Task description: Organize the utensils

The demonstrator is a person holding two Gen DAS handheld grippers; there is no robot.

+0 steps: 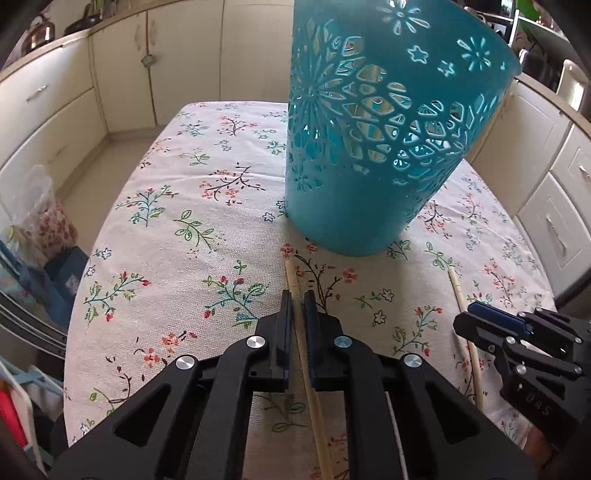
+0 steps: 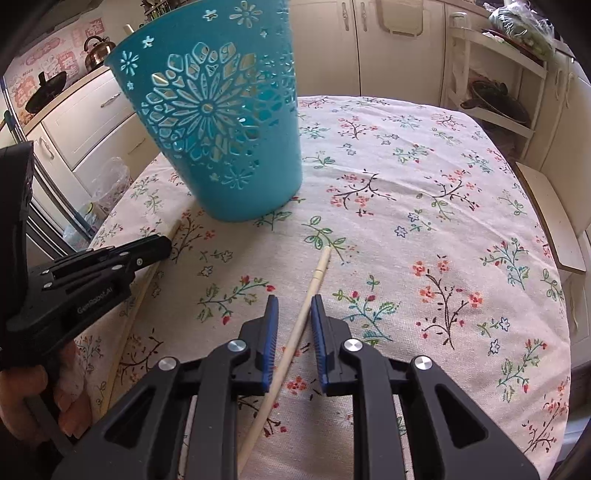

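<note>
A tall teal openwork basket point(image 1: 369, 147) point(image 2: 221, 129) stands on the flowered tablecloth point(image 1: 177, 258) point(image 2: 424, 184). A pale stick tip point(image 2: 127, 28) shows above its rim. In front of it lie two wooden chopsticks. My left gripper point(image 1: 297, 295) point(image 2: 164, 243) is shut on the left chopstick point(image 1: 291, 280) point(image 2: 147, 284), low over the cloth. The right chopstick point(image 2: 317, 273) point(image 1: 460, 295) lies on the cloth between the fingers of my right gripper point(image 2: 294, 299) point(image 1: 471, 317). Those jaws stand a little apart, and the left pad point(image 2: 272, 325) is clear of the stick.
Cream cabinets point(image 1: 55, 110) ring the table, with a kettle point(image 2: 98, 51) on the counter. A plastic bag point(image 1: 40, 206) sits on the floor at the left, a white rack point(image 2: 498, 92) and a bench point(image 2: 554, 221) at the right. A hand point(image 2: 22, 398) holds the left gripper.
</note>
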